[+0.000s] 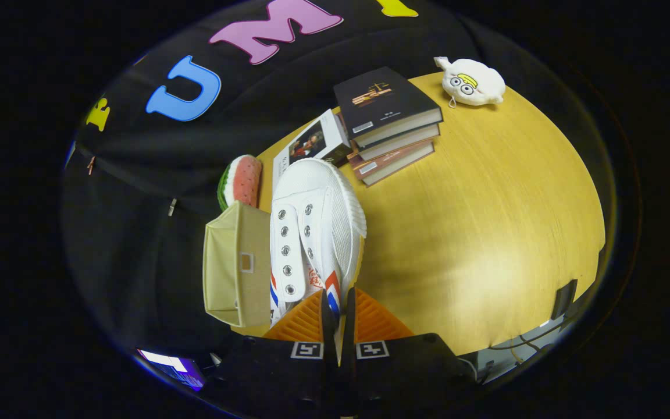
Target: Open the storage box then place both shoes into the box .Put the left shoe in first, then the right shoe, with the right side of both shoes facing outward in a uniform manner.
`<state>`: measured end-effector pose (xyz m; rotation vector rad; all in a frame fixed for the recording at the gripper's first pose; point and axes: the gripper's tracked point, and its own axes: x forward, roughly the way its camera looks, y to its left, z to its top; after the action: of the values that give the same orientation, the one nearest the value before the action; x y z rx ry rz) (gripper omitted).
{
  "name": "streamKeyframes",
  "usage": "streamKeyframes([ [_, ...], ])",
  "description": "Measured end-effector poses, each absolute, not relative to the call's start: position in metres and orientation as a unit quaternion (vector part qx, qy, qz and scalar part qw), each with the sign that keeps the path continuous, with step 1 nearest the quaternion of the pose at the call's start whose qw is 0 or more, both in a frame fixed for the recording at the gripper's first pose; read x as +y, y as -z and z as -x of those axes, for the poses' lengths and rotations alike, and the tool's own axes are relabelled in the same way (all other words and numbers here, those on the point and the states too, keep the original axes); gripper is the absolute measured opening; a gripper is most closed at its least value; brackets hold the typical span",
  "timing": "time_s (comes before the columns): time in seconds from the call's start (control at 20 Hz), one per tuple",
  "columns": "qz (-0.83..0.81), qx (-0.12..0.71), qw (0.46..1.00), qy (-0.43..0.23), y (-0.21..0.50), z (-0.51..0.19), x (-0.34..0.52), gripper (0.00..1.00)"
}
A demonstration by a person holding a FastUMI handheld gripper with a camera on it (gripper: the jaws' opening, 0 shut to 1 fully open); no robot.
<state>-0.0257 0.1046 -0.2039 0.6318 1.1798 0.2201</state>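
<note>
My gripper (338, 305) is shut on a white canvas shoe (317, 227), its orange fingers (370, 320) pinching the shoe's side wall near the red and blue stripes. The shoe hangs in the air, toe pointing away from me, lace eyelets facing the box. Right beside the shoe stands the beige fabric storage box (236, 267), on the edge of the yellow wooden table (486, 233). The view is rolled sideways. I cannot see inside the box from here.
Beyond the shoe lies a stack of books (390, 125) with a leaflet (312, 142) next to it. A watermelon-slice plush (241, 181) sits behind the box, and a white plush toy (471, 82) at the table's far edge.
</note>
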Motion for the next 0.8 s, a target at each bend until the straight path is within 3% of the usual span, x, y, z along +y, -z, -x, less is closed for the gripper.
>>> streamKeyframes([
  [0.45,-0.288,0.526,0.783,-0.169,0.155,-0.001,0.253,0.06],
  [0.8,-0.271,0.547,0.775,-0.163,0.179,-0.013,0.315,0.06],
])
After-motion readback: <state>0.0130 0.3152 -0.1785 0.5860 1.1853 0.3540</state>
